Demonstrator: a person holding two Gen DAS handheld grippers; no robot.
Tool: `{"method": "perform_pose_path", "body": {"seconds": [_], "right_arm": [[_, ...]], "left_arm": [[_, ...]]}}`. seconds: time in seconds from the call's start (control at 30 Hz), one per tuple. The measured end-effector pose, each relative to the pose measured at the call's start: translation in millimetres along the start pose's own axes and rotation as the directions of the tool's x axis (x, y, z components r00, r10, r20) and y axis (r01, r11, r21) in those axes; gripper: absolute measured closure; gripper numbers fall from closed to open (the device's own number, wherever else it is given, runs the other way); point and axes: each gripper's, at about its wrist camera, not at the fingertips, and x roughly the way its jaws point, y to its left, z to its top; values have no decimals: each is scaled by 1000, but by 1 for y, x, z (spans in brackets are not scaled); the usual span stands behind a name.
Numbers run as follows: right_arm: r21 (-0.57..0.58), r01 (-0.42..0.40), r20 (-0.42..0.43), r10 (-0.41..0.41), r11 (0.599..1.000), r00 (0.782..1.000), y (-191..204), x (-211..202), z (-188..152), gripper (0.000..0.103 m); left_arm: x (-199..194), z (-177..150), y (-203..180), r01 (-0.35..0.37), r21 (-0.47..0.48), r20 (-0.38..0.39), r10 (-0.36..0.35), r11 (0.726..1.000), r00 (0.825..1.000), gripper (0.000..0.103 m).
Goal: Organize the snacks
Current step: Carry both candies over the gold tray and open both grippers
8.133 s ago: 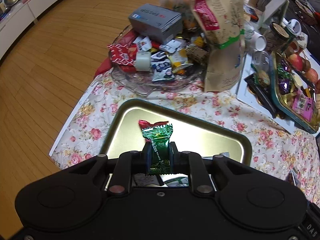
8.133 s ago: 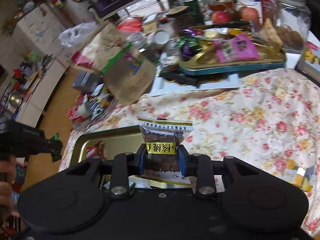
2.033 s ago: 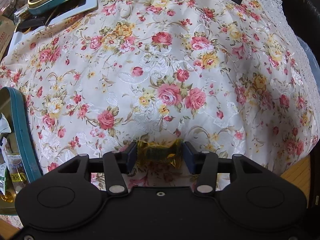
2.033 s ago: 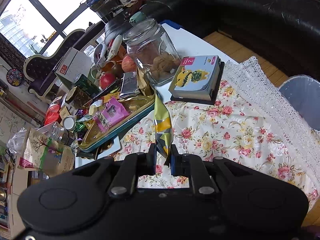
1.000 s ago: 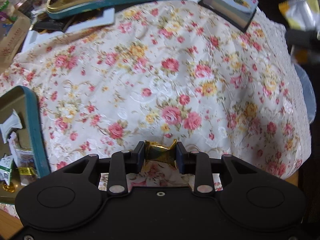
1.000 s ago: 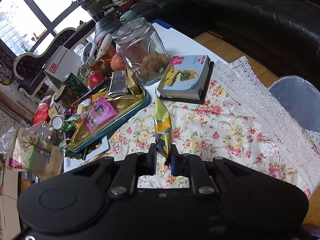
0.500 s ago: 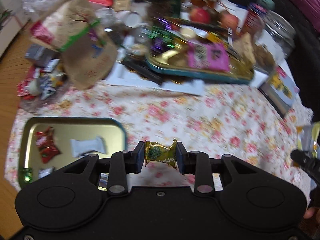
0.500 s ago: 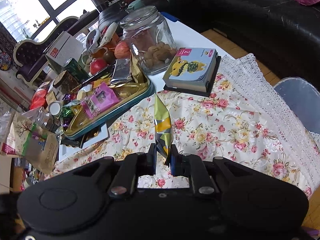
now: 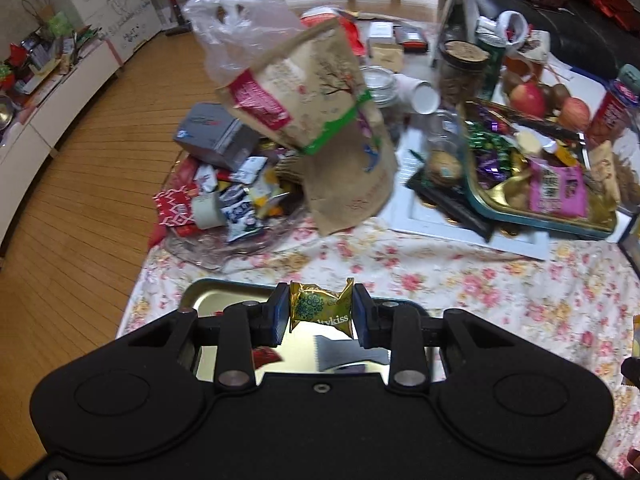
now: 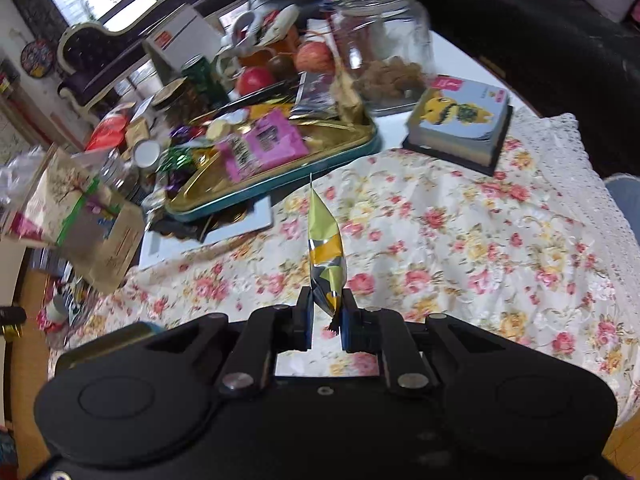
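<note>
left gripper [image 9: 321, 311] jaws pinch a gold candy [image 9: 321, 310] above the near tray [image 9: 224, 290], lower centre; right gripper [image 10: 325, 317] jaws pinch a yellow-silver packet [image 10: 325, 252] over the floral table [image 10: 460, 240].

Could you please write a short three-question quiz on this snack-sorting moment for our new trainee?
1. True or false: the left claw is shut on a gold candy.
2. The right claw holds: A) an apple B) a yellow-green packet C) nothing.
3. Fill in: under the left claw lies a metal ____.

Key: 1 true; 2 B; 3 tray.
</note>
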Motion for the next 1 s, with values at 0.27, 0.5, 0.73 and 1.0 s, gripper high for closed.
{"method": "perform_pose_path", "body": {"seconds": [0.27, 0.5, 0.73, 1.0], "right_arm": [[-151, -119, -66, 110, 981, 992, 81, 11, -25, 88], [-277, -260, -95, 243, 925, 965, 161, 9, -46, 88], [-353, -360, -110, 344, 863, 932, 211, 4, -61, 82], [-343, -385, -127, 364, 857, 923, 217, 3, -62, 69]], "left_arm": [[27, -2, 46, -12, -96, -92, 3, 995, 996, 60], [30, -4, 69, -17, -188, -122, -6, 982, 992, 53], [27, -4, 75, 1, -228, -125, -31, 974, 992, 52], [24, -3, 85, 33, -256, -114, -64, 966, 991, 47]]}}
